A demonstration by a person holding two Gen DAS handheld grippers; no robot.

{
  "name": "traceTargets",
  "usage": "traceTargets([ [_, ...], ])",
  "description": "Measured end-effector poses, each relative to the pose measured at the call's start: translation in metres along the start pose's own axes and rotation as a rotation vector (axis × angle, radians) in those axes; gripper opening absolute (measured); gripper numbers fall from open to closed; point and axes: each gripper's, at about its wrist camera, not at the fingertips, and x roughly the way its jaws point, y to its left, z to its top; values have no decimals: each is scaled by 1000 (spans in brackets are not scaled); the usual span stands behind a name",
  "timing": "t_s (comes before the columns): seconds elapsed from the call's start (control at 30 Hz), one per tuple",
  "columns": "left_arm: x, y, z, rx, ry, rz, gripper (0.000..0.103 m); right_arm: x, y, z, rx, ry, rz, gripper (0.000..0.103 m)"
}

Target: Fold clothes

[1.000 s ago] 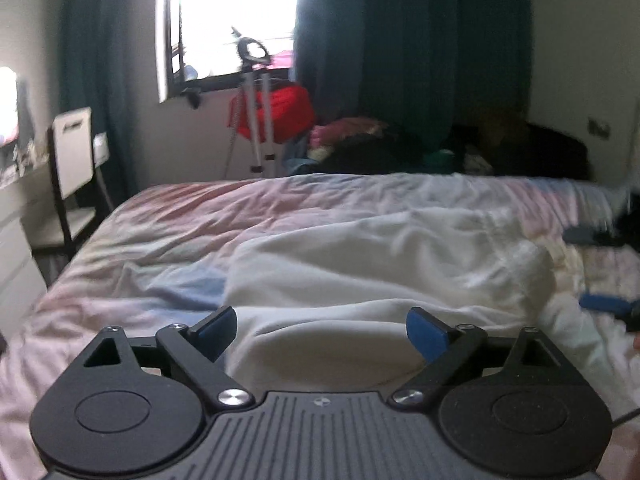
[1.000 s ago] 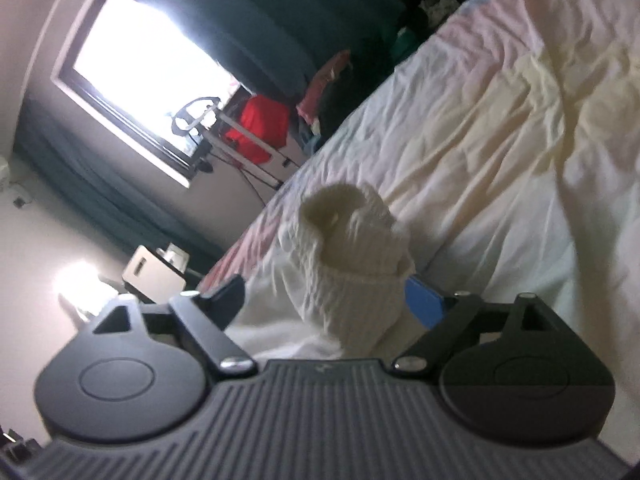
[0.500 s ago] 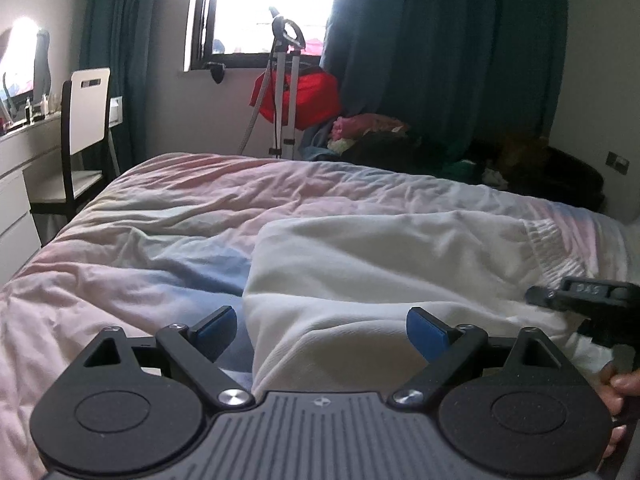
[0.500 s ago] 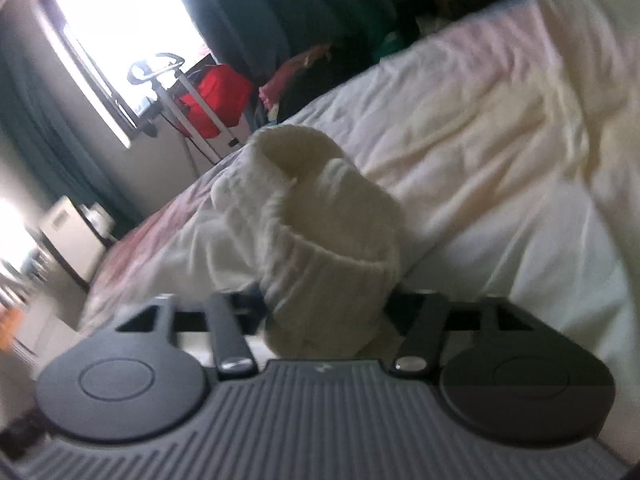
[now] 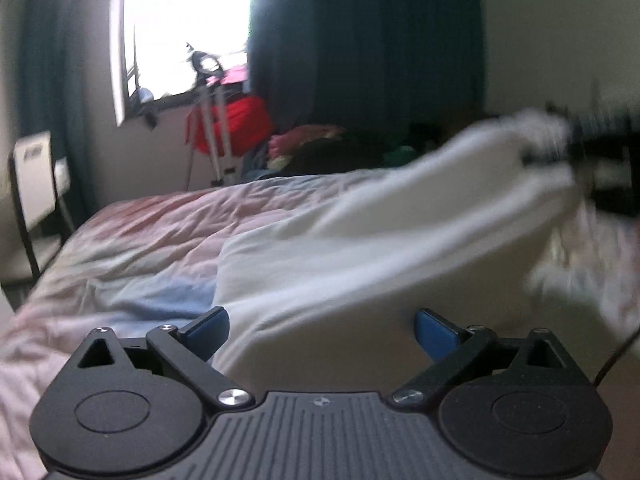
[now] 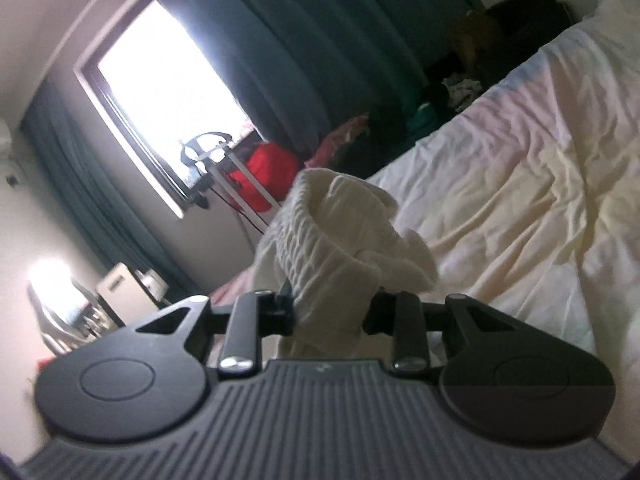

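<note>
Left wrist view, my left hand-held gripper (image 5: 322, 326): its blue-padded fingers stand wide apart and hold nothing, hovering low over the near part of the white garment (image 5: 360, 264).
Left wrist view, garment: most of it lies on the bed (image 5: 140, 248), on the pink and blue duvet; its right end rises off the bed toward my right hand-held gripper (image 5: 560, 148), which is blurred.
Left wrist view, room: a window (image 5: 180, 28), dark curtains, a chair (image 5: 34, 184) at the left and a red bag beyond the bed.
Right wrist view, my right hand-held gripper (image 6: 328, 312): the fingers are closed on the ribbed cuff (image 6: 320, 248) of the garment, bunched between them and held clear of the bed (image 6: 520, 184).
Step in hand: I judge this the first fold, with the ribbed end lifted to be carried across the body of the cloth.
Next move: the right should take the cuff over and lay it flat; my left should probably press or pinch the near edge so the cloth does not drag. The blur hides how well the far grip sits.
</note>
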Motion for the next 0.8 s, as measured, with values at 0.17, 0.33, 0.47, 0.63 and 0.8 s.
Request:
traceTargets([
  [0.17, 18, -19, -14, 100, 47, 93, 100, 7, -5, -1, -3, 44, -38, 33],
  [0.33, 13, -2, -13, -21, 88, 50, 100, 23, -35, -17, 44, 171, -171, 40],
  [0.47, 4, 27, -8, -199, 97, -39, 100, 35, -53, -28, 119, 272, -190, 57],
  [0.63, 8, 77, -8, -495, 114, -120, 102, 57, -56, -47, 113, 400, -178, 80],
  [0.8, 39, 118, -28, -797, 197, -193, 102, 69, -56, -62, 88, 407, -151, 82],
])
